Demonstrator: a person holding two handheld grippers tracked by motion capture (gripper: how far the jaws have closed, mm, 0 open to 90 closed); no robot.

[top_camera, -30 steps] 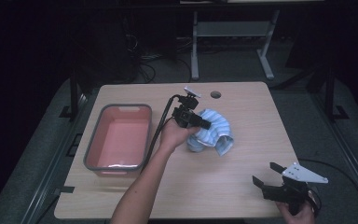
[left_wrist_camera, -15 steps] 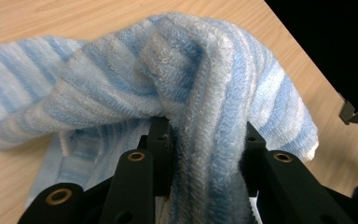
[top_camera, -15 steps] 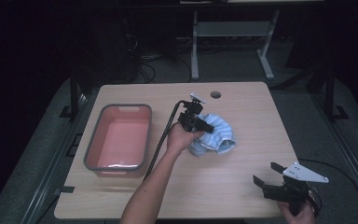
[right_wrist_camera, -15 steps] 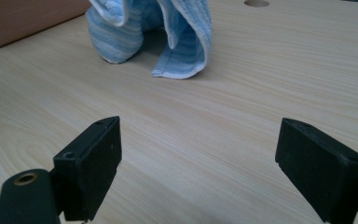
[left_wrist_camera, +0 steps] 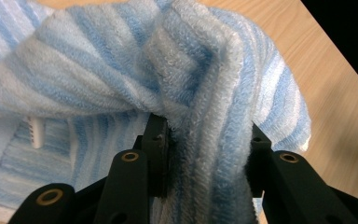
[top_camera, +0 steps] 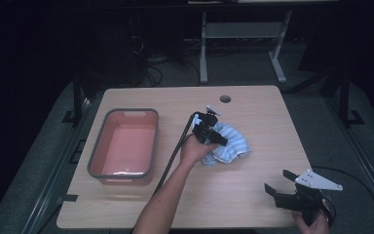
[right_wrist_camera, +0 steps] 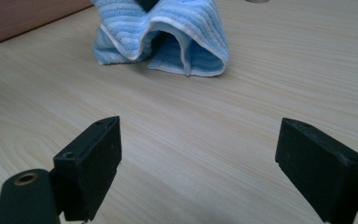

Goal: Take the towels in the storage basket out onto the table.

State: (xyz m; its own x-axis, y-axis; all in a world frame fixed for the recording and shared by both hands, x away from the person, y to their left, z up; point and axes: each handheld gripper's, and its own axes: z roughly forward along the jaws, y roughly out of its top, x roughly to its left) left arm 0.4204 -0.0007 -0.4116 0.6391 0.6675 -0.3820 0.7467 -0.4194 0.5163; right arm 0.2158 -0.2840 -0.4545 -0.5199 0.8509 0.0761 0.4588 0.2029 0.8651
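Centrally, left gripper (top_camera: 217, 140) fingers pinching a fold of striped towel (top_camera: 230, 145), pink tub (top_camera: 125, 144) beside, right gripper (top_camera: 278, 183) fingers spread.

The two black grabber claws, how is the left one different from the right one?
The left gripper is in the middle of the wooden table, its jaws around a fold of the blue striped towel; the right gripper is near the table's front right corner, away from the towel. The left jaws have terry cloth between them; the right jaws stand wide open with nothing between. Both are black, two-jawed and each held in a hand.
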